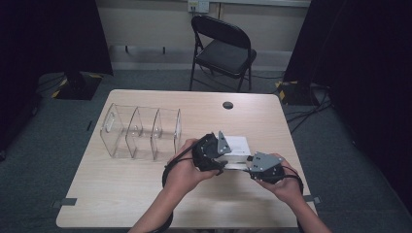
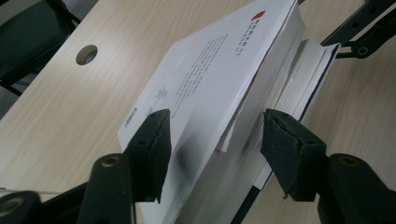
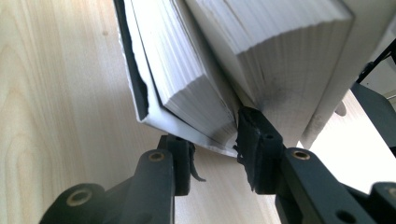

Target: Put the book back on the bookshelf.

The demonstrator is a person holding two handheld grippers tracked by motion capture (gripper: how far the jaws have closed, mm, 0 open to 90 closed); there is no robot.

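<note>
Two books lie stacked on the table (image 1: pixel 145 194). The upper one is a thick white book (image 1: pixel 238 144) (image 2: pixel 219 70) with printed text on its cover, tilted up. Under it lies a book with a dark cover (image 2: pixel 313 65) (image 3: pixel 187 84). My left gripper (image 1: pixel 227 159) (image 2: pixel 217 144) is open, with the white book between its jaws: one jaw over the cover, the other beside the page block. My right gripper (image 1: pixel 247 168) (image 3: pixel 215 149) is shut on the dark-covered book. One of its jaws is under the cover, the other wedged between the two books, below the white book (image 3: pixel 280 56).
A clear acrylic organizer (image 1: pixel 141 131) with three compartments stands on the table's left half. A round cable hole (image 1: pixel 228 105) (image 2: pixel 87 54) sits near the far edge. A black folding chair (image 1: pixel 223 46) stands beyond the table. The table's edge is close behind my right hand.
</note>
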